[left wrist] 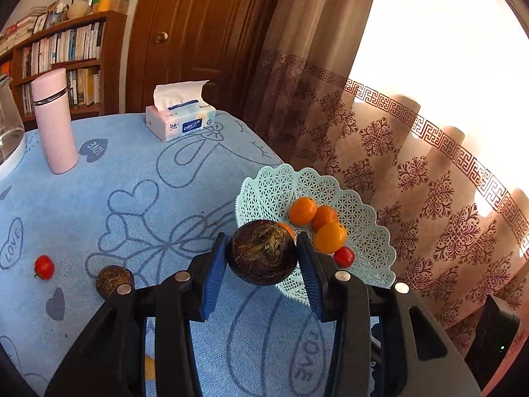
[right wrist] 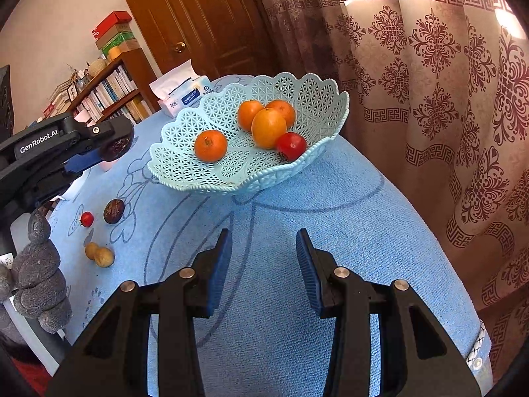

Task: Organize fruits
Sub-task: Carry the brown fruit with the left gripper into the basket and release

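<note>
My left gripper (left wrist: pixel 263 248) is shut on a dark brown round fruit (left wrist: pixel 261 259) and holds it above the near rim of the pale blue lattice basket (left wrist: pixel 274 182). The right wrist view shows this gripper (right wrist: pixel 110 150) left of the basket (right wrist: pixel 172 165) with the fruit (right wrist: pixel 115 147) in it. In the basket lie several oranges (right wrist: pixel 268 127) and a red tomato (right wrist: pixel 291 145). On the blue cloth lie another tomato (right wrist: pixel 86 219), a second dark fruit (right wrist: pixel 114 211) and two tan fruits (right wrist: pixel 99 254). My right gripper (right wrist: pixel 264 258) hangs open over bare cloth in front of the basket.
A pink flask (left wrist: pixel 56 119), a tissue box (left wrist: pixel 180 122) and a glass jug (left wrist: pixel 8 125) stand at the far side of the table. A patterned curtain (left wrist: pixel 413 172) hangs close behind the basket. A grey gloved hand (right wrist: pixel 36 264) shows at the left.
</note>
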The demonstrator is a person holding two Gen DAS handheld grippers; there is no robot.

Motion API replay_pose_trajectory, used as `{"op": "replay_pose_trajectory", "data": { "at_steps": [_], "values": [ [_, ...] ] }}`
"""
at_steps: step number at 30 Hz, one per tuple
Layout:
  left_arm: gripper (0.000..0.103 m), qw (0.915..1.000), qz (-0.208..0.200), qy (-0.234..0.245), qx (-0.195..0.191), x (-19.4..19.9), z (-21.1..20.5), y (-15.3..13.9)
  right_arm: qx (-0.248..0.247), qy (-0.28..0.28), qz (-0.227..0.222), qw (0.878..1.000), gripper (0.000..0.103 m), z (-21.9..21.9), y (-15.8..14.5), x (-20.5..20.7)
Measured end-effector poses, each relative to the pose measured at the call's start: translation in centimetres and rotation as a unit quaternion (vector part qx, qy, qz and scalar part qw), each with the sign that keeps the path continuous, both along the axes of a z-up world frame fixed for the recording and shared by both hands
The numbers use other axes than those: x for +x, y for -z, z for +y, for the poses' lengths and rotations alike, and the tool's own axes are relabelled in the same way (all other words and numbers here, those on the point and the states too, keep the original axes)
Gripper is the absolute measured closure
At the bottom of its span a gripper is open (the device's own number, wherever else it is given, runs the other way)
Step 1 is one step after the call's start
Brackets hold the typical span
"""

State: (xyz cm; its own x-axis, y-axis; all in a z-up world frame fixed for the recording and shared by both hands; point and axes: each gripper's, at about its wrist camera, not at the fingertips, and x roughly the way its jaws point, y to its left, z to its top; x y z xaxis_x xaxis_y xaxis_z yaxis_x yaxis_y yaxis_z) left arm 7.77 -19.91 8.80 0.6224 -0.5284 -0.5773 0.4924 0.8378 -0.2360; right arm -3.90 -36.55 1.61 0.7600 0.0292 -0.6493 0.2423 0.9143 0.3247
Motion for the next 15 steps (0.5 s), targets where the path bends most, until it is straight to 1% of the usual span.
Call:
{"op": "replay_pose_trajectory", "data": {
  "at_steps": [9,15],
  "values": [
    [0.06,0.9993,0.005,0.03,0.02,0.1,-3.3,1.0,0.014,-0.005,-0.002,1.0,0.061,-0.2,0.2,0.0],
    [0.058,0.9995,0.01,0.023,0.02,0.4,-3.3,1.5,0.017,-0.006,-0.002,1.0,0.061,-0.2,0.2,0.0]
  ]
}}
